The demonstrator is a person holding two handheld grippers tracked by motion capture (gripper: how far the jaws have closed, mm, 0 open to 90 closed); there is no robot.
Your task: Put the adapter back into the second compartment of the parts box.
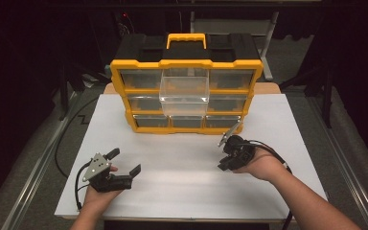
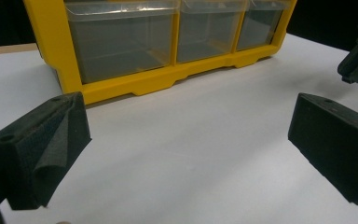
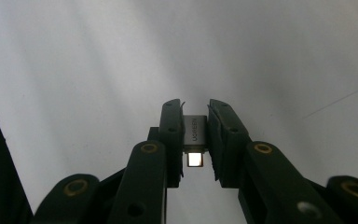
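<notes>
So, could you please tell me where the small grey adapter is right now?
The small grey adapter is clamped between the jaws of the right gripper, seen in the right gripper view, above the white table right of centre, just in front of the yellow drawer organizer.

Dim room, bright white table (image 1: 182, 191); soft overall; glare, perhaps overhead, washes right gripper view.

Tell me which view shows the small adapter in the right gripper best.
The right gripper view: the grey adapter sits close up, clamped between the right gripper's fingers, its lettering visible. In the high view that gripper covers it; the left gripper view catches just the gripper's edge.
</notes>
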